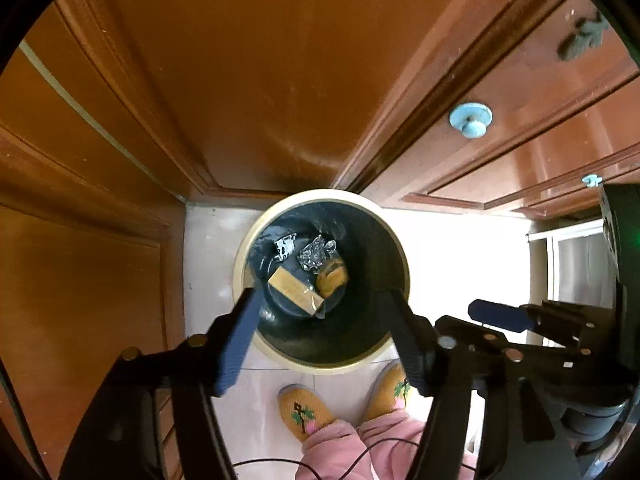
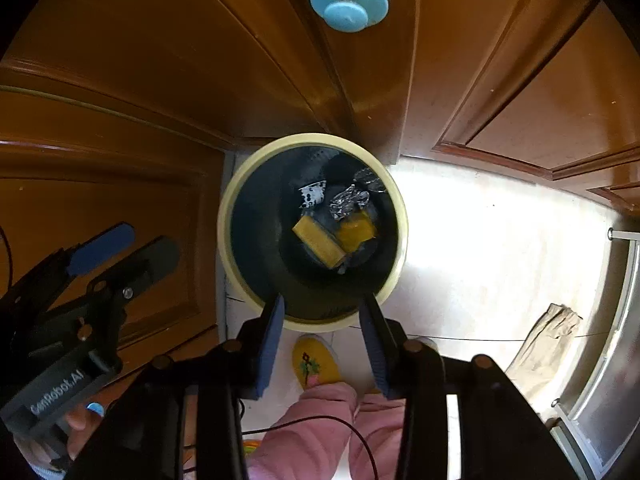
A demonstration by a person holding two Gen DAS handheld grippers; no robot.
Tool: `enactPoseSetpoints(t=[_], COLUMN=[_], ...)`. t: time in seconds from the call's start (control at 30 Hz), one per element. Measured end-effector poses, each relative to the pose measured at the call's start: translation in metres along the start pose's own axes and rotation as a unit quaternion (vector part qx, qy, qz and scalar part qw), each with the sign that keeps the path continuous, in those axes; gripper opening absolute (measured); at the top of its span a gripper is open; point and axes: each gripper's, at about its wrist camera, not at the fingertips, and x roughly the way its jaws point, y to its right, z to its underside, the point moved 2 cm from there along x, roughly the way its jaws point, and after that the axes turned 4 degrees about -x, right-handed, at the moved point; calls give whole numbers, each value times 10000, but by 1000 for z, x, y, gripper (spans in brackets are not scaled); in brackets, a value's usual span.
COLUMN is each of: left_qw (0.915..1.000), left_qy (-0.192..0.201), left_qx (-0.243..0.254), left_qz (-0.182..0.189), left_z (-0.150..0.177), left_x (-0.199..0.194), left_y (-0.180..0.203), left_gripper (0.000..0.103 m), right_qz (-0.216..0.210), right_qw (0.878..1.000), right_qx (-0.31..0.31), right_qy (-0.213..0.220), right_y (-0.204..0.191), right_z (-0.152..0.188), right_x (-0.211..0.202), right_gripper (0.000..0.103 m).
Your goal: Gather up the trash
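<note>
Left wrist view looks straight down past my left gripper, its blue-padded fingers spread wide with nothing between them. Below them my feet in yellow embroidered slippers and pink trousers stand on the pale tiled floor. My right gripper juts in from the right side of this view, seen edge-on. In the right wrist view its pads are likewise parted and empty, and my left gripper shows at the left edge.

Just beyond both sets of fingertips stands the trash bin, round, with a cream rim and a black liner. The trash lies at its bottom: a tan rectangular packet nearest me, an orange-brown wrapper touching it on the right, a crumpled ball of foil just behind those, and a small black-and-white scrap to the left of the foil. The right wrist view shows one more shiny scrap against the liner wall.

Farther off, the bin sits tucked into a corner of brown wooden cabinet doors, with a light blue knob on the door behind it
</note>
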Motion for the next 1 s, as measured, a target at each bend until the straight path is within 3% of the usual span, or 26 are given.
enactPoseSetpoints(t=[0.2,0.43,1.0], left_qw=[10000,10000,9987], left_qy=[3,27,463], left_qx=[-22,51,172], left_qz=[-83,-81,-128], left_z=[-2,3,-5], left_x=[-14,-52,-212], left_y=[-2,7,36], left_gripper=[78,80,85], right_qz=[-101,-232,-338], right_qw=[9997,9990,9982], right_qx=[200,362,353], right_qy=[100,120,360], right_y=[0,-9,-45], right_z=[4,13,44], right_x=[-15,-45,-179], right_gripper=[40,40,40])
